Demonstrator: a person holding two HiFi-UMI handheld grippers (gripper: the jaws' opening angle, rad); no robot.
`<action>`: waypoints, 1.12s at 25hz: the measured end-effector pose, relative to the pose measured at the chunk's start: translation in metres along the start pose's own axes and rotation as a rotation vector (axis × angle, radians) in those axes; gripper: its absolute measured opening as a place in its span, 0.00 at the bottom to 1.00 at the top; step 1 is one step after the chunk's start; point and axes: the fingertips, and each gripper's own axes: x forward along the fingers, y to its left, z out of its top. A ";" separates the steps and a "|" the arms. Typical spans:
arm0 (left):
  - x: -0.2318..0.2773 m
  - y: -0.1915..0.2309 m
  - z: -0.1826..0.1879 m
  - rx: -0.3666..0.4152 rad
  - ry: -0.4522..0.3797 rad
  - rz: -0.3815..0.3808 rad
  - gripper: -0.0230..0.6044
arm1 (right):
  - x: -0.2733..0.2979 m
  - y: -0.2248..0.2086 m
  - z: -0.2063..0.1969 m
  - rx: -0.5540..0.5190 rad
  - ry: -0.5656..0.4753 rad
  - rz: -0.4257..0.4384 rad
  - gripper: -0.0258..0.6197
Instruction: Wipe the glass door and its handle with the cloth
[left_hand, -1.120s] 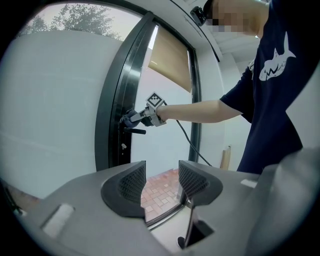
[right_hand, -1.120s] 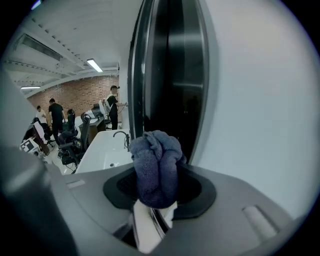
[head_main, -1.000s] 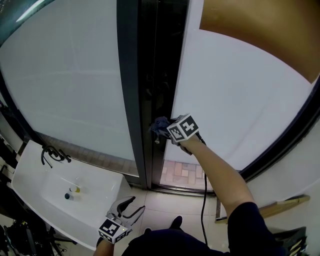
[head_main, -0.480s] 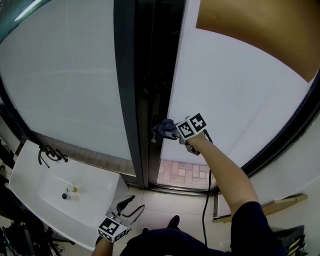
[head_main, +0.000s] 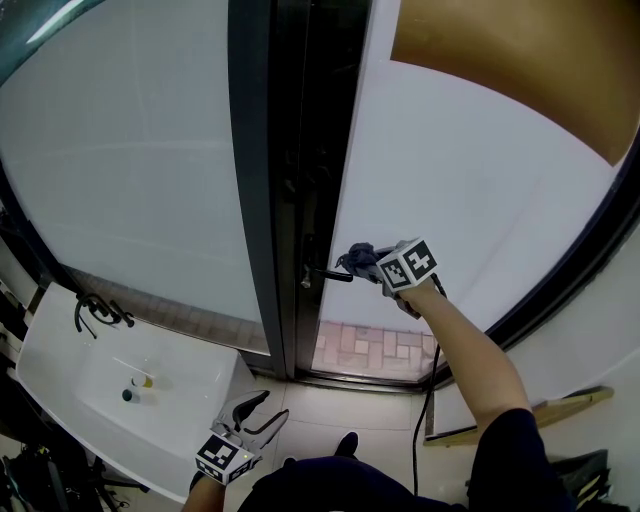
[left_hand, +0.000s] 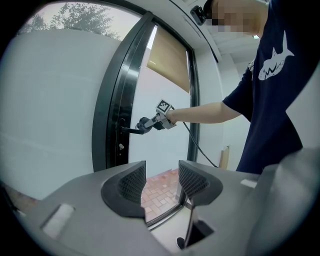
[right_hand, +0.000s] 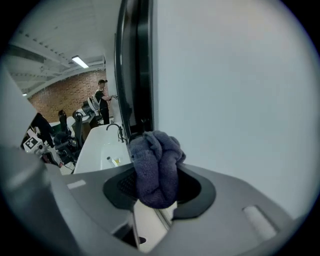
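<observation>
Navy short-sleeved T-shirt (left_hand: 280, 110), white shark print (left_hand: 271, 62) upper right; grey left gripper (left_hand: 161, 181) and right gripper (right_hand: 157, 187), black-white marker cubes (head_main: 407, 266); black cable (left_hand: 198, 145) mid-frame.

Plenty of open air along the glass door (head_main: 470, 170) out right. Left of my right fingers (right_hand: 194, 194), packed with the cloth (right_hand: 156, 172), the handle (head_main: 328, 273) juts from the dark frame (head_main: 262, 180). Down low my left fingers (left_hand: 131, 187) gape empty, with the sink (head_main: 190, 390) just beside them.

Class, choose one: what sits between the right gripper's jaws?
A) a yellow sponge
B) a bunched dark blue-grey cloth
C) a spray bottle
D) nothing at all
B: in the right gripper view, the right gripper is clamped on a bunched dark cloth.
</observation>
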 end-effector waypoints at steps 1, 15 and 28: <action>-0.001 0.001 -0.002 0.001 0.002 0.002 0.35 | -0.004 0.005 0.007 -0.035 -0.030 -0.014 0.27; -0.018 0.006 -0.008 -0.009 0.002 0.035 0.35 | 0.062 0.125 0.065 -0.950 -0.048 -0.290 0.28; -0.017 0.008 -0.009 -0.014 0.002 0.022 0.35 | 0.070 0.115 0.030 -1.312 0.034 -0.471 0.28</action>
